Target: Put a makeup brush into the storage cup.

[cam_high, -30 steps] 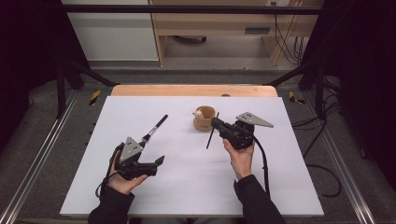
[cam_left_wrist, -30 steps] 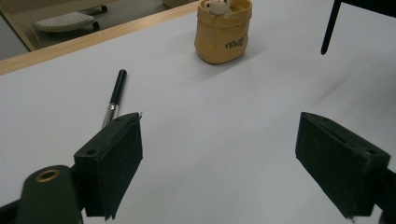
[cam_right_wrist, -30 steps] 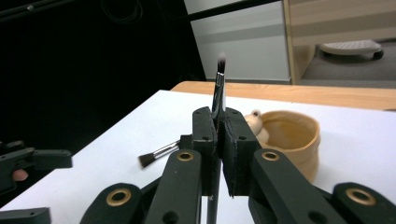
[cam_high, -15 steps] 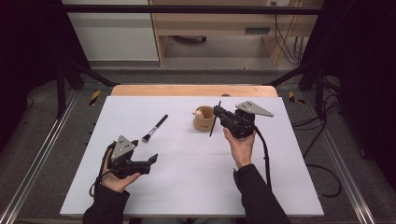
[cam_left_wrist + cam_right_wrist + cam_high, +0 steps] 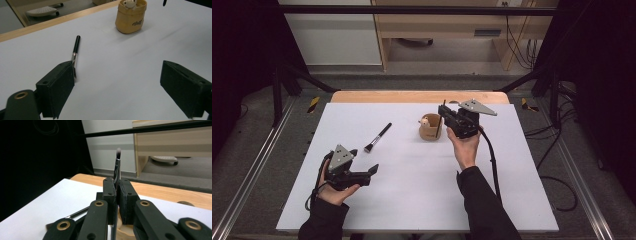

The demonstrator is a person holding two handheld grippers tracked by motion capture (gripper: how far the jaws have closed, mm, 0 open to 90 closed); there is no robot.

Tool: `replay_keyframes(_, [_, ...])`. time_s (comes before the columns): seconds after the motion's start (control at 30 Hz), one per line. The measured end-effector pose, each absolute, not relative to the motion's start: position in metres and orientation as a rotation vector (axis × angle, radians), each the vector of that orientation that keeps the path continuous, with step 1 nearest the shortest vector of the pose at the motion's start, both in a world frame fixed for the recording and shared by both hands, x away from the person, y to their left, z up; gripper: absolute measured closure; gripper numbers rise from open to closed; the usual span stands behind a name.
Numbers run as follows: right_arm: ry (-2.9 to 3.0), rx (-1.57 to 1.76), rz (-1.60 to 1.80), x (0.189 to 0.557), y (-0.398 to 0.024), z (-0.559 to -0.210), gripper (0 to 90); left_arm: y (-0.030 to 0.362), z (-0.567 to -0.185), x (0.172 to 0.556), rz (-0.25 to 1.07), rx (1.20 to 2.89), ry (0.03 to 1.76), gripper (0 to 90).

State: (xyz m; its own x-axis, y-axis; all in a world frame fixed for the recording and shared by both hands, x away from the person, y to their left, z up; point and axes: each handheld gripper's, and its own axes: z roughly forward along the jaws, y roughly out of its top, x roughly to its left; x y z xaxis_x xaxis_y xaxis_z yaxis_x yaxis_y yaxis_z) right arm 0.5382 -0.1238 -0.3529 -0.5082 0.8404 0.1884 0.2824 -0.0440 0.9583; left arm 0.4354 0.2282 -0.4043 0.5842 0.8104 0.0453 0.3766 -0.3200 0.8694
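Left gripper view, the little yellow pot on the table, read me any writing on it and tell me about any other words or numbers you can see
Yellow pot: one short dark word in slanted script printed low on its side, too blurred to read.
Brush lying on the table: no writing that can be made out.
Nothing else in the three views carries readable words, numbers or signs.

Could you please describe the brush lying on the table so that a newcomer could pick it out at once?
Start at the white table and find the tan cup near its far edge. Left of the cup, apart from it, lies the brush, flat, bristles toward the left tool. Unlike the thinner brush clamped upright in the right tool, nothing holds it.
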Motion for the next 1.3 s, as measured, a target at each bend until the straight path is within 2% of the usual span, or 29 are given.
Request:
replay_keyframes(0.6, [1.716, 1.223, 1.528, 0.565, -0.118, -0.348, 84.8, 0.227, -0.405, 0.436, 0.612, 1.932, 0.949, 11.5])
replay_keyframes(1.3, [1.670, 1.284, 1.512, 0.591, -0.115, -0.362, 84.7, 0.226, -0.406, 0.435, 0.609, 1.939, 0.942, 11.5])
